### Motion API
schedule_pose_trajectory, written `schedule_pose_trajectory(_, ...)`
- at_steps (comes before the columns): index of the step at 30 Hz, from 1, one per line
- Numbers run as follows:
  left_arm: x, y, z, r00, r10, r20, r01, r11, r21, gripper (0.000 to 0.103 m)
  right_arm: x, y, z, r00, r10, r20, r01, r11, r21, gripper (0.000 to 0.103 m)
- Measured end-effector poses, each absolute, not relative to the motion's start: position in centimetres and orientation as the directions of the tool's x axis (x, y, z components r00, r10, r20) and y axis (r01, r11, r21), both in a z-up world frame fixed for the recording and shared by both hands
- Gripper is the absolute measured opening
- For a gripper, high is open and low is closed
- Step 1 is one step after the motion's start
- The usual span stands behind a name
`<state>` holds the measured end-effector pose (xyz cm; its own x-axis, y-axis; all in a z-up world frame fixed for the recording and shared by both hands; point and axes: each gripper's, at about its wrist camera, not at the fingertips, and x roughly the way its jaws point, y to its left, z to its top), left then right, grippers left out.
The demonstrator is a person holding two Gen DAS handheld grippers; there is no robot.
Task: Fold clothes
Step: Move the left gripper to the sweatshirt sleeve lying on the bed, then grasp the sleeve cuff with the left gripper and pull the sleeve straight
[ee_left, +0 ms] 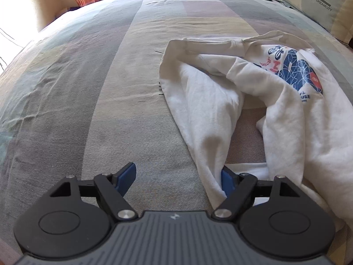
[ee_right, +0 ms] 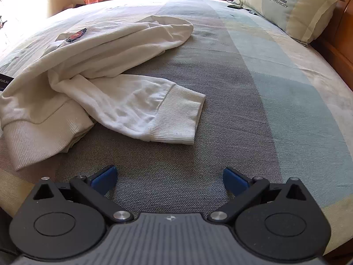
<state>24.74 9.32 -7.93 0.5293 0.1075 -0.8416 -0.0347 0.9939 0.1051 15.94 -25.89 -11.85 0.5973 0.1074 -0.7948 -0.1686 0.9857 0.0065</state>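
A crumpled white cotton sweatshirt with a blue and red printed graphic [ee_left: 253, 101] lies in a loose heap on the striped grey, beige and pale-blue woven bedspread [ee_left: 99, 110], nowhere near flat. In the right wrist view one long sleeve ends in a ribbed white cuff [ee_right: 178, 119] that points toward the camera, while the ribbed hem band [ee_right: 33, 141] bunches up at the left edge of the heap. A pale pillow printed with a flower and lettering [ee_right: 286, 6] sits well apart at the head of the bed.

The left tongs [ee_left: 178, 181] stand wide apart; their right blue pad touches a hanging fold of the sweatshirt, but nothing is clamped. The right tongs [ee_right: 169, 181] are likewise spread wide, over bare bedspread, near the cuff but not touching it.

The garment looks soft, thick and limp, light enough to lift by one pinch yet sure to sag and drag wherever it is not supported. The knit should not slip much against rubbery pads, though a thin single layer could slide out; the woven bedspread will likely hold it by friction, so pulling flat may wrinkle the cover too. The ribbed cuff and hem band are the firmest, thickest edges and probably the safest places to pinch. A sensible hold is the cuff for the right tongs and the hem or shoulder seam for the left, spreading the body before any fold.
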Motion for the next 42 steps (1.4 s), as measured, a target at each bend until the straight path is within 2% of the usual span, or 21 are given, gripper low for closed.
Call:
schedule_pose_trajectory(9,26.7,12.4,-6.1,0.537,0.270,-0.799,-0.049,0.956,0.291,0.080,16.0,-26.0,-11.8,0.594,0.114,-0.796,-0.174,0.985,0.011,0.103)
schedule_pose_trajectory(14,27.7,14.8,-5.5,0.517,0.399,-0.757,-0.159,0.914,0.373,0.080,16.2,-25.9,-11.9,0.594,0.109,-0.797,-0.168,0.986,0.010,0.103)
schedule_pose_trajectory(18,27.1,13.6,-6.0,0.533,0.261,-0.805,-0.079,0.962,0.260,0.079,16.3,-25.8,-11.9,0.598,0.102,-0.795,-0.157,0.987,0.008,0.103)
schedule_pose_trajectory(22,27.2,13.2,-8.5,0.467,0.266,-0.843,-0.084,0.963,0.257,0.079,16.4,-25.7,-12.0,0.602,0.097,-0.793,-0.152,0.988,0.006,0.103)
schedule_pose_trajectory(30,26.3,17.0,-7.5,0.426,0.400,-0.812,-0.135,0.915,0.379,0.080,16.5,-25.9,-11.9,0.599,0.110,-0.793,-0.168,0.986,0.010,0.103)
schedule_pose_trajectory(36,28.6,22.1,-5.9,0.403,0.608,-0.684,-0.218,0.790,0.574,0.080,16.5,-25.9,-12.0,0.602,0.112,-0.790,-0.169,0.986,0.011,0.103)
schedule_pose_trajectory(38,28.8,23.3,-5.3,0.392,0.579,-0.715,-0.247,0.815,0.524,0.079,16.5,-25.9,-12.0,0.602,0.110,-0.791,-0.167,0.986,0.010,0.103)
schedule_pose_trajectory(42,27.6,22.8,-4.9,0.449,0.427,-0.785,-0.234,0.904,0.358,0.079,16.6,-25.8,-12.0,0.600,0.104,-0.793,-0.158,0.987,0.010,0.103)
